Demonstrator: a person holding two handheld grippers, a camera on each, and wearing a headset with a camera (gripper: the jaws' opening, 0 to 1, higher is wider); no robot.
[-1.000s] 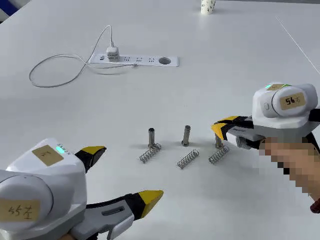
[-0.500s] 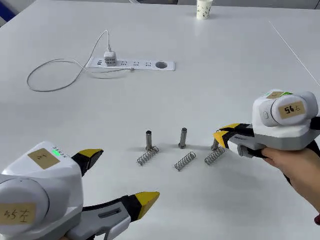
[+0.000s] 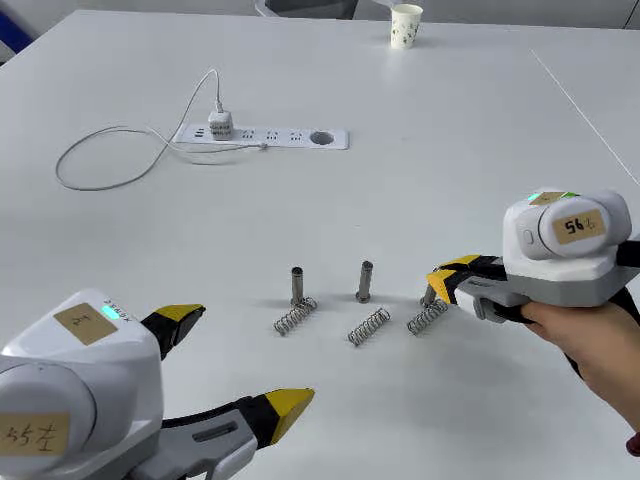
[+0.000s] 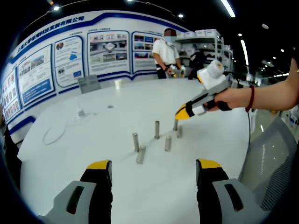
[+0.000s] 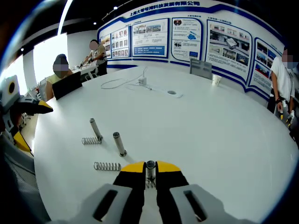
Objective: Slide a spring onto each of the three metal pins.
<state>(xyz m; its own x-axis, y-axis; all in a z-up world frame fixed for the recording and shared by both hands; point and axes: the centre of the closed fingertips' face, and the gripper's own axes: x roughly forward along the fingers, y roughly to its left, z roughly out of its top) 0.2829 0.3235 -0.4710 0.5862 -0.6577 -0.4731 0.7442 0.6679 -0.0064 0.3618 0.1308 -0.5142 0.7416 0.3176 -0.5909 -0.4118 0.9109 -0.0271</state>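
Springs point(image 3: 296, 316) lie flat on the white bench point(image 3: 480, 150), one at the foot of each of three upright pins point(image 3: 365, 281), none yet threaded. The right gripper point(image 3: 440, 280) has its jaws closed on the right pin point(image 5: 150, 168). The left gripper point(image 3: 238, 358) hovers near, jaws wide apart and empty. Beyond sit a power strip point(image 3: 262, 135), charger point(image 3: 220, 124) and looped cable point(image 3: 100, 172). A cup point(image 3: 404, 25) stands at the far edge, contents unseen.
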